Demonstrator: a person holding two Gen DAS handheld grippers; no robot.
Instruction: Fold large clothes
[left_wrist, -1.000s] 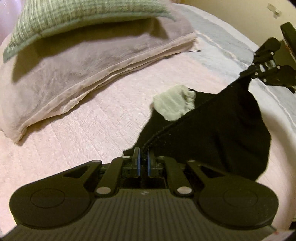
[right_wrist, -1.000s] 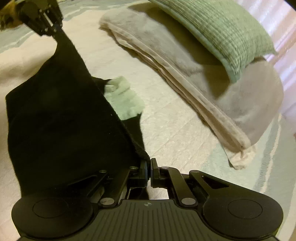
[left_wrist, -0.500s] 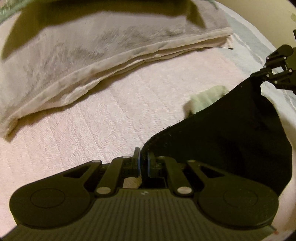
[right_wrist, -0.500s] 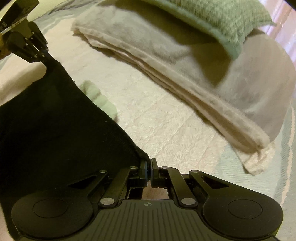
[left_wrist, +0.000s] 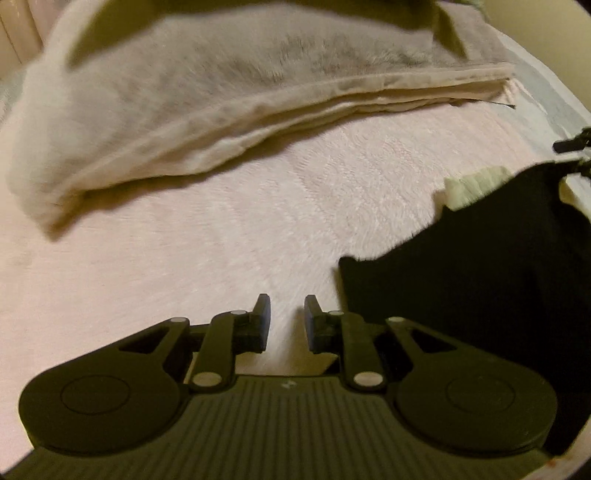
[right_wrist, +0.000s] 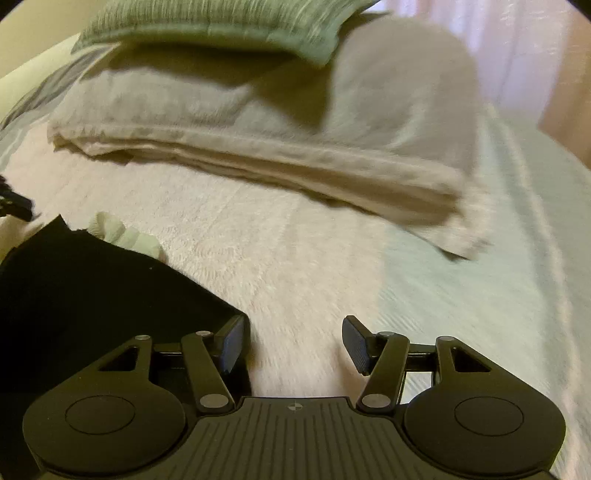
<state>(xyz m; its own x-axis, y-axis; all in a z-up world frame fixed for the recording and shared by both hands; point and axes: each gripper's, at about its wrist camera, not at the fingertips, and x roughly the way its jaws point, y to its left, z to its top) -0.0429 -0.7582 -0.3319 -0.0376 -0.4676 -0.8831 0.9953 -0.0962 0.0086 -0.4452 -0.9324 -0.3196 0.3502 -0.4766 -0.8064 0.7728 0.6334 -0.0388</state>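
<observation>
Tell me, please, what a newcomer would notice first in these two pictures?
The black garment lies on the pink bedspread, a pale green cloth peeking from behind it. Both the left gripper and the right gripper are open beside it. Behind, a green pillow rests on a folded beige blanket.

Spread over a bed (left_wrist: 207, 258), with a folded blanket (left_wrist: 229, 110) at the far side and a pillow (right_wrist: 221, 26) on top of that blanket. Nearer, a garment (left_wrist: 480, 288) flat on the bed, right of the left gripper (left_wrist: 286, 321) and left of the right gripper (right_wrist: 293, 345). Behind the garment's far edge, a small cloth (right_wrist: 122, 232).
</observation>
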